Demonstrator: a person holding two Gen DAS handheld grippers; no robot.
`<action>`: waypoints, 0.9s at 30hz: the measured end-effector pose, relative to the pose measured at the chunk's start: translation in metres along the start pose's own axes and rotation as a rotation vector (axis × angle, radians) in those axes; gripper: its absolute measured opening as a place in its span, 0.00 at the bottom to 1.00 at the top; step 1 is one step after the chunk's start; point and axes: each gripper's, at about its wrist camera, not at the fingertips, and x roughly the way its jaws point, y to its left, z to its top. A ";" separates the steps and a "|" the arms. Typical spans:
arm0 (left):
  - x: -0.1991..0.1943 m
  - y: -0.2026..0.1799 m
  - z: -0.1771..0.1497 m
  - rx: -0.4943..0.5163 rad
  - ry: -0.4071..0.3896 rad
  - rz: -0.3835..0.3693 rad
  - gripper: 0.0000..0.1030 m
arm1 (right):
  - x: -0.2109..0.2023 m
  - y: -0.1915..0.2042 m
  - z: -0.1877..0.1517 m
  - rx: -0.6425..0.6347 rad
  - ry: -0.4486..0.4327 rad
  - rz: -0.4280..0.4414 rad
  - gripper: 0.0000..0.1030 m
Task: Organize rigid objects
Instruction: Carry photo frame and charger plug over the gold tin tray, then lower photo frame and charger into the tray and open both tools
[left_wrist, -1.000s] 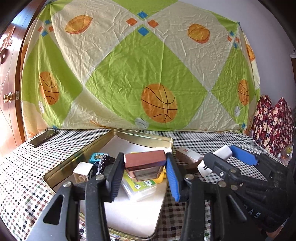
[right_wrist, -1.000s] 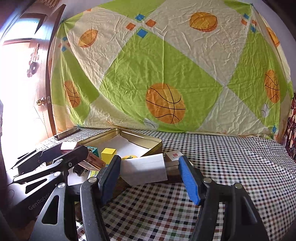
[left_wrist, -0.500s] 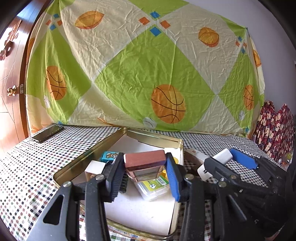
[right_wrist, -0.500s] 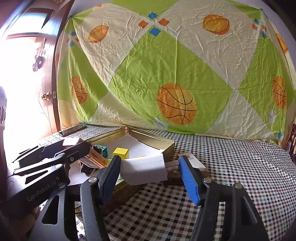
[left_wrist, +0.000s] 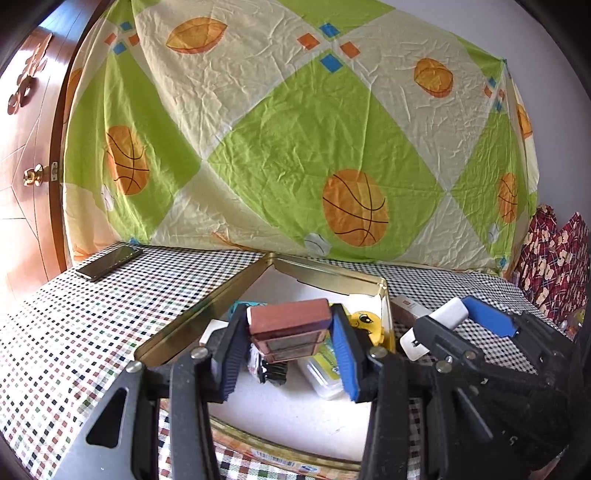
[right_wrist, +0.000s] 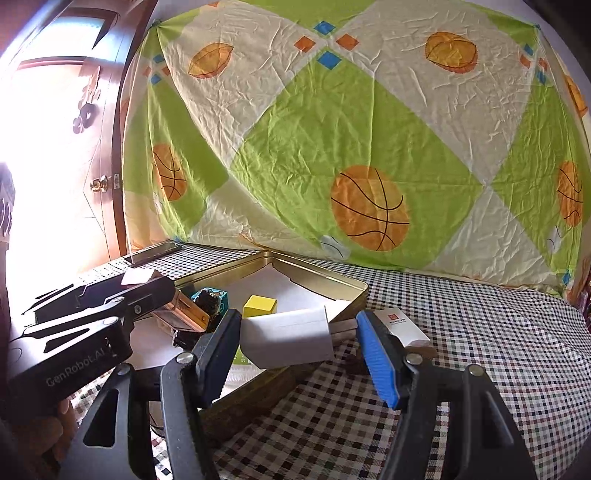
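Note:
My left gripper (left_wrist: 290, 332) is shut on a small red-brown box (left_wrist: 290, 319) and holds it above the gold tin tray (left_wrist: 207, 306). In the tray lie a clear plastic case (left_wrist: 321, 369), a yellow face toy (left_wrist: 364, 319), a yellow cube (right_wrist: 258, 306) and a teal box (right_wrist: 208, 295). My right gripper (right_wrist: 299, 339) is shut on a white charger (right_wrist: 288, 338), whose metal prongs (right_wrist: 341, 326) point at the blue finger. It hangs over the tray's right rim (right_wrist: 321, 277). A white box with a red logo (right_wrist: 400, 326) lies on the cloth beside the tray.
A dark phone (left_wrist: 109, 262) lies at the table's far left corner. A checked cloth (right_wrist: 480, 332) covers the table. A basketball-print sheet (left_wrist: 295, 129) hangs close behind it. A wooden door (left_wrist: 26, 166) stands at the left, and patterned fabric (left_wrist: 554, 258) at the right.
Both grippers have shifted to the left with their loads, so the tray and sheet sit further right in both views. Neither grip has changed.

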 end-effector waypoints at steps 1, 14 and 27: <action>0.001 0.003 0.000 -0.002 0.004 0.003 0.42 | 0.002 0.001 0.000 -0.004 0.003 0.002 0.64; 0.022 0.024 0.010 0.036 0.071 0.064 0.42 | 0.046 0.020 0.019 -0.014 0.108 0.086 0.64; 0.048 0.040 0.009 0.020 0.132 0.111 0.59 | 0.081 0.026 0.022 -0.003 0.186 0.121 0.70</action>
